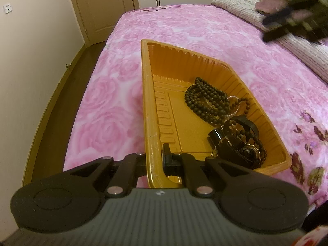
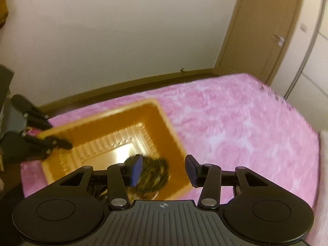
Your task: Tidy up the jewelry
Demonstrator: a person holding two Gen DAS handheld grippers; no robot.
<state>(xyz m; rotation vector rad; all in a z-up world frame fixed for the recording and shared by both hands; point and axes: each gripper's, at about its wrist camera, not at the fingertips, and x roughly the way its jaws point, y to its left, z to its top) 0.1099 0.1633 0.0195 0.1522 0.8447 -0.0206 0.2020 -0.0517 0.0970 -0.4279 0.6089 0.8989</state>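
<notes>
An orange plastic tray (image 1: 146, 94) lies on the pink floral bedspread (image 1: 106, 106). At its right end lie a dark bead necklace (image 1: 205, 98), a thin pearl strand (image 1: 233, 98), a black bangle (image 1: 239, 125) and a black watch (image 1: 246, 151). My left gripper (image 1: 154, 153) is shut on the tray's left rim near the front corner. My right gripper (image 2: 164, 170) hovers open over the tray's (image 2: 164, 121) near end, its blue pads (image 2: 137, 168) apart and nothing between them; the blurred beads (image 2: 155, 172) lie below. In the left wrist view, the right gripper (image 1: 295, 20) is a blur at the top right.
The bed's edge and brown floor (image 1: 51, 123) run along the left. A wooden door (image 1: 102, 6) stands behind, and a folded striped quilt (image 1: 246, 10) lies at the bed's far right. In the right wrist view, the left gripper (image 2: 61, 143) shows on the tray's rim.
</notes>
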